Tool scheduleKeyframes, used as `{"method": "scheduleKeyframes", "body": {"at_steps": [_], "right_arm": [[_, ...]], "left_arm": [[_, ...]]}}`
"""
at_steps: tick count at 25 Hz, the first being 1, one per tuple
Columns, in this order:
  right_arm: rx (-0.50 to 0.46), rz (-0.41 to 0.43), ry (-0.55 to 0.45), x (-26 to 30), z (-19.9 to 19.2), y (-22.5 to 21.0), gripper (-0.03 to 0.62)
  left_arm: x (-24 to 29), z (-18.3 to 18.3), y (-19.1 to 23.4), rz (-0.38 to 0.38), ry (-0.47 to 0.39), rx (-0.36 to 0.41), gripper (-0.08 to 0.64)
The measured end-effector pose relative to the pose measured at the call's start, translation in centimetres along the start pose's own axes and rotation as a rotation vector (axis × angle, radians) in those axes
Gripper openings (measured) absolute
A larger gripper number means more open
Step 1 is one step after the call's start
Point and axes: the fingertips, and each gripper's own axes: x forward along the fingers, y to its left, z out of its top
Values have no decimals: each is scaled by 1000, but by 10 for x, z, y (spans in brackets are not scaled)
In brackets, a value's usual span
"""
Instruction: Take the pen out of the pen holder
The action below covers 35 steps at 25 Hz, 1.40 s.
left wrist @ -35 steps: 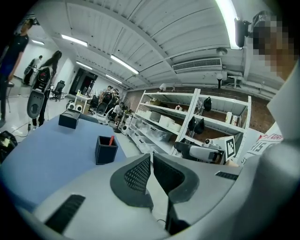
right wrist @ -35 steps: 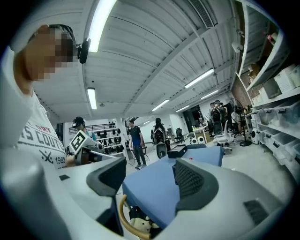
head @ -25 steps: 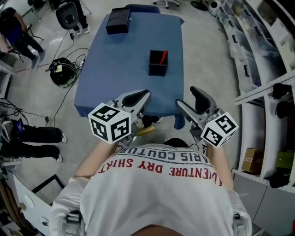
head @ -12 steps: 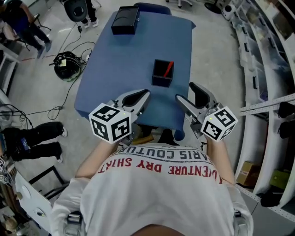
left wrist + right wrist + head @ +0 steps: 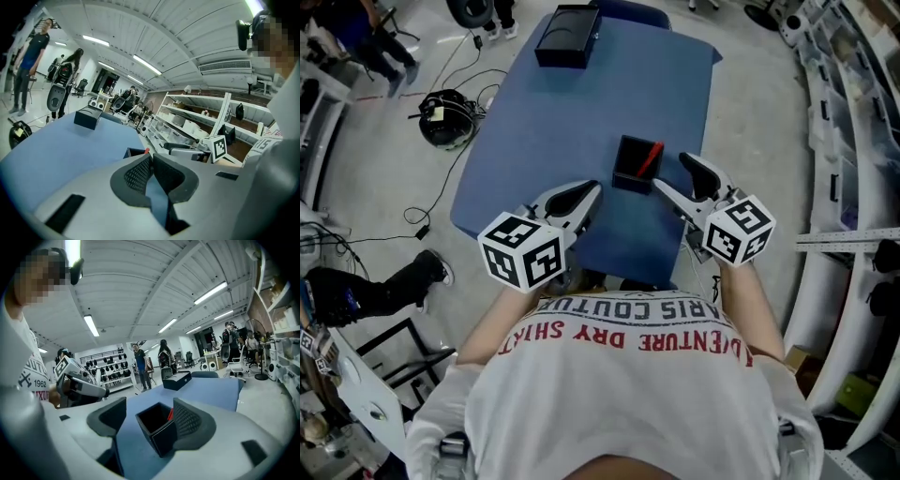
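One red pen (image 5: 651, 157) leans inside the black holder (image 5: 630, 178), a little above the centre of the head view, on the blue table (image 5: 553, 122). Just right of the holder and below it is the right gripper (image 5: 673, 174), with its jaws wide apart. In its own view the holder stands in the gap between the jaws, nearer to the right-hand one, and nothing is clamped. Lower left of the holder, the left gripper (image 5: 589, 194) hangs over the near part of the table. Its jaws meet at the tips and hold nothing. Far up the table, at the top of the frame, lies a black box (image 5: 567, 47).
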Motion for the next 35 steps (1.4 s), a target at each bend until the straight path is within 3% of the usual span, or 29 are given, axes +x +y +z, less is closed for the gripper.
{"method": "scheduleKeyframes", "body": {"at_steps": [10, 21, 29, 35], "right_arm": [[-65, 7, 75, 46, -15, -30, 294], [-242, -41, 148, 68, -33, -42, 197], [-293, -74, 150, 66, -30, -44, 86], [-314, -61, 151, 65, -28, -39, 79]], "left_arm": [[6, 3, 27, 74, -7, -38, 40], [9, -3, 37, 98, -14, -60, 40], [6, -1, 41, 100, -23, -64, 40], [6, 0, 41, 98, -29, -68, 40]]}}
